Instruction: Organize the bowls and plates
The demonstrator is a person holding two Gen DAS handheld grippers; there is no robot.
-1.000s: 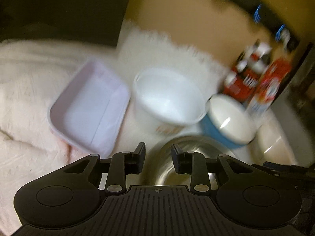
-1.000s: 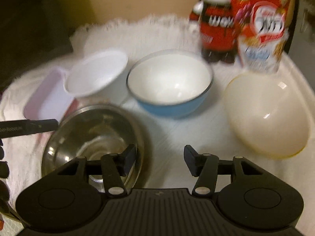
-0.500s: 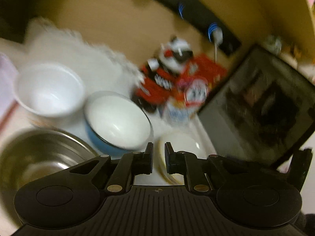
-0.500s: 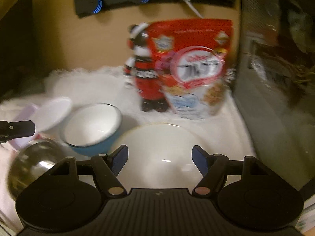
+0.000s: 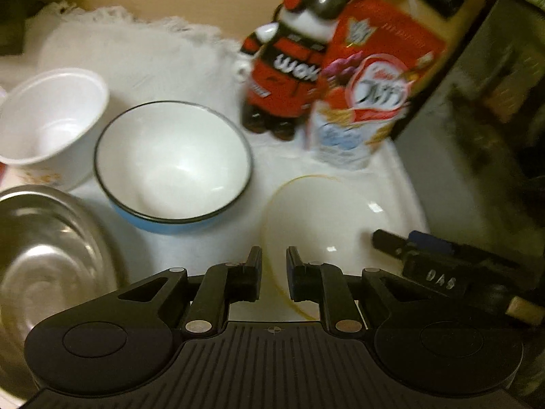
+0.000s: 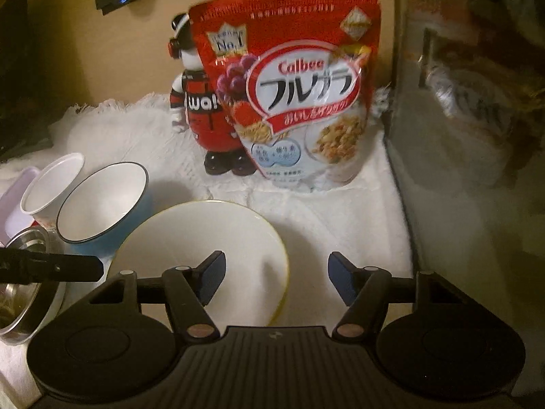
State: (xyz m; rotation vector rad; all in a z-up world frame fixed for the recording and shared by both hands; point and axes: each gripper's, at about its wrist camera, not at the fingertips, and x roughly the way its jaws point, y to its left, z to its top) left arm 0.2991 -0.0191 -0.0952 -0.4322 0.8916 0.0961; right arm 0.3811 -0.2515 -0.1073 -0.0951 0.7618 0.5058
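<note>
Biggest thing here is the white fluffy cloth (image 6: 340, 211) covering the whole surface. Far side, the red cereal bag (image 6: 293, 102) stands upright with a red-and-black toy figure (image 6: 201, 109) tucked just behind its left edge. Near me, the cream bowl (image 6: 204, 238) sits right of the blue bowl (image 5: 173, 167), then the steel bowl (image 5: 44, 248) at near left and the white foam cup bowl (image 5: 51, 116) at far left (a bit blurry). My left gripper (image 5: 274, 269) has its jaws narrowed around the cream bowl's near rim, though I can't tell if they're touching it. My right gripper (image 6: 276, 279) is spread wide, holding nothing, over the same bowl's right edge.
</note>
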